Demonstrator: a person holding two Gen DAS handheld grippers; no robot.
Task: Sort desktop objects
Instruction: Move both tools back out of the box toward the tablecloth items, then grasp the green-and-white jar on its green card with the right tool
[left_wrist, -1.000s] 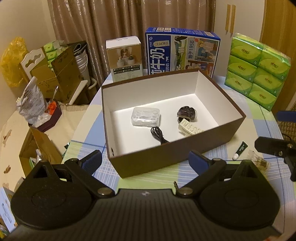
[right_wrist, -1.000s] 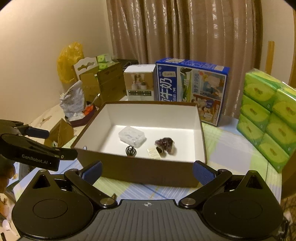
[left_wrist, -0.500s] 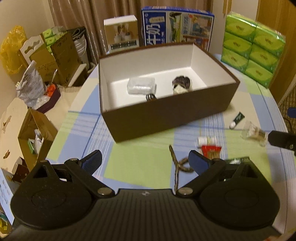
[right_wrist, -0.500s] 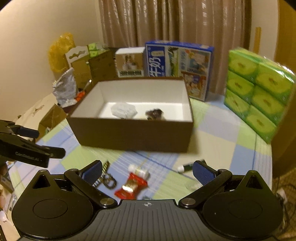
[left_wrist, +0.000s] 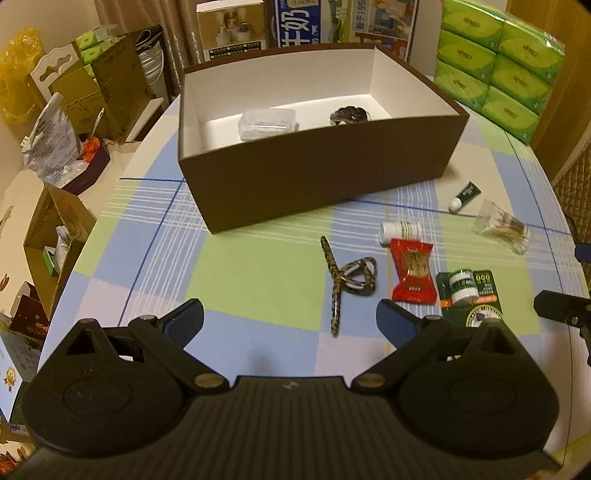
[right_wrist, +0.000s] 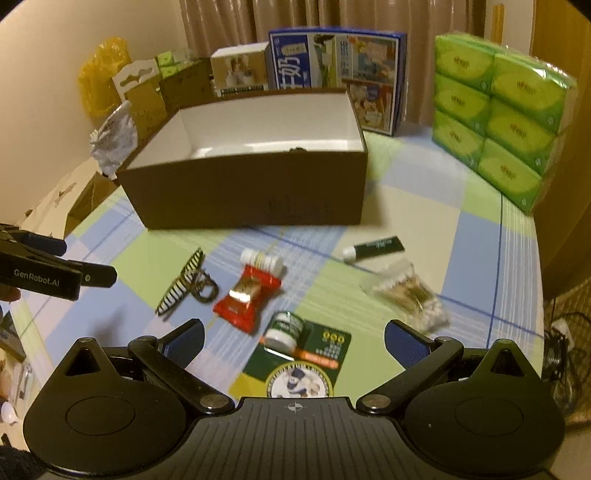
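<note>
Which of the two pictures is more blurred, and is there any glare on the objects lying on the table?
The right wrist view is more blurred: the brown box and bag of cotton swabs smear, and glare whitens the red candy wrapper. The left wrist view is sharper: the leopard hair clip has crisp edges, the wrapper no strong glare.

The brown box's (left_wrist: 317, 188) near wall hid most of its floor — the clear case (left_wrist: 266, 123) and dark item (left_wrist: 349, 115) showed only partly. The right view was motion-blurred — labels unreadable.
</note>
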